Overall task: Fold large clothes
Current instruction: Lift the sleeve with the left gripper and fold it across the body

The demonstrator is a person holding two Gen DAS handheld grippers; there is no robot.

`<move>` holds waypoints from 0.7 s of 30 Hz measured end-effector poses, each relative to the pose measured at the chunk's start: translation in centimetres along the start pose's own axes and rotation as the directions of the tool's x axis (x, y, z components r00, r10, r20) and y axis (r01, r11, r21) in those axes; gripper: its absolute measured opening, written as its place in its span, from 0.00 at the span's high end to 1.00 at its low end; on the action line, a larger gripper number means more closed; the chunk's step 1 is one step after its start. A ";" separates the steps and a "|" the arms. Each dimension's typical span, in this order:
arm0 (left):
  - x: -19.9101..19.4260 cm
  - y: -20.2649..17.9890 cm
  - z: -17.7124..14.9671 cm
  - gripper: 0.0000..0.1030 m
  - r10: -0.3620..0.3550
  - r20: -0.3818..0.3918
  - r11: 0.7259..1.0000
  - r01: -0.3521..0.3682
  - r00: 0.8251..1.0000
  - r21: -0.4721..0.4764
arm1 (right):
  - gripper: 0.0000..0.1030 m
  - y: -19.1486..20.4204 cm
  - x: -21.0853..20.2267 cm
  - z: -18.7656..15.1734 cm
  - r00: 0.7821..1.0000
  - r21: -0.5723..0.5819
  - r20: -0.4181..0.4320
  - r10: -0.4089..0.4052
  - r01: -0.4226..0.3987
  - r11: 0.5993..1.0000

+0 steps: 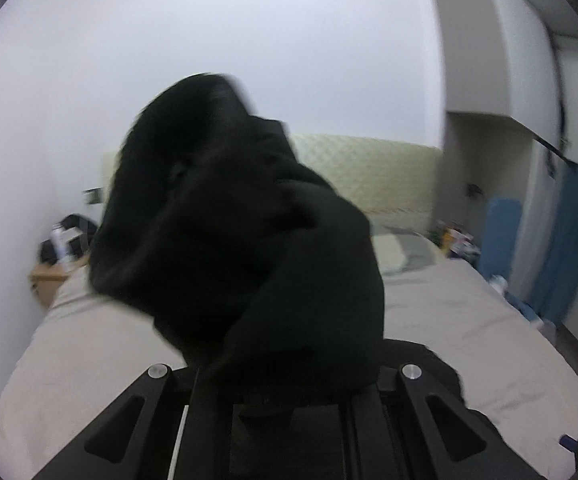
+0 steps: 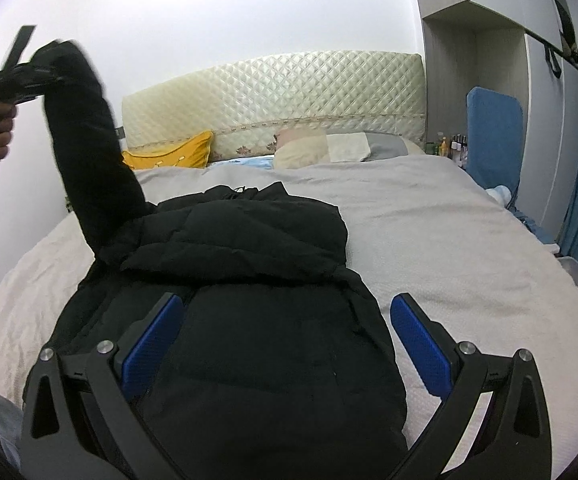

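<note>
A black puffer jacket (image 2: 249, 272) lies on the bed (image 2: 469, 248), partly folded, its body running toward me. My left gripper (image 2: 29, 70) is shut on the jacket's sleeve (image 2: 85, 152) and holds it high above the bed's left side. In the left wrist view the sleeve (image 1: 233, 224) bunches over the fingers and hides them. My right gripper (image 2: 285, 344) is open, its blue pads (image 2: 419, 344) on either side of the jacket's lower body, just above it.
A quilted cream headboard (image 2: 289, 92) stands at the far end with a yellow pillow (image 2: 177, 156) and pale pillows (image 2: 329, 146). A wooden nightstand (image 1: 49, 276) is left of the bed. A blue panel (image 2: 493, 136) and wardrobe stand on the right.
</note>
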State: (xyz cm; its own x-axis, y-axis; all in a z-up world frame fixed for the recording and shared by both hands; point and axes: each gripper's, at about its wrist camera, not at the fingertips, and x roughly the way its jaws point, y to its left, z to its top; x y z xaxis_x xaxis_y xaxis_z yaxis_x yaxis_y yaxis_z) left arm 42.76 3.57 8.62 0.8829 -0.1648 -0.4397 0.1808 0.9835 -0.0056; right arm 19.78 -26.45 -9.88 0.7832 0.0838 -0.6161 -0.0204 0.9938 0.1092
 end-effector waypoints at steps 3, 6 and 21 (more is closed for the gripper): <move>2.6 -5.3 -0.7 0.90 -0.060 -0.039 0.996 0.062 0.997 0.069 | 0.00 -0.5 0.0 0.0 1.000 0.012 -0.003 0.002 -0.002 1.000; 5.7 -10.6 -2.5 0.90 -0.126 -0.079 0.984 0.135 0.989 0.116 | 0.00 -0.7 0.0 -0.2 1.000 0.016 -0.002 0.011 -0.011 1.000; 21.6 -24.4 -17.9 0.90 -0.240 -0.388 0.951 0.295 0.890 0.088 | 0.00 -3.0 3.6 -2.3 0.994 0.077 -0.106 0.039 -0.031 0.997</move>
State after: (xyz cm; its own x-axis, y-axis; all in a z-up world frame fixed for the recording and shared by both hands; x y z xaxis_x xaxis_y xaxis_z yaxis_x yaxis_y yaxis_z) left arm 49.69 -22.63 -16.79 0.5739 -0.3538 -0.7385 0.4706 0.8806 -0.0561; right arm 21.20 -29.00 -14.26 0.7115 0.1296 -0.6906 0.0032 0.9822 0.1877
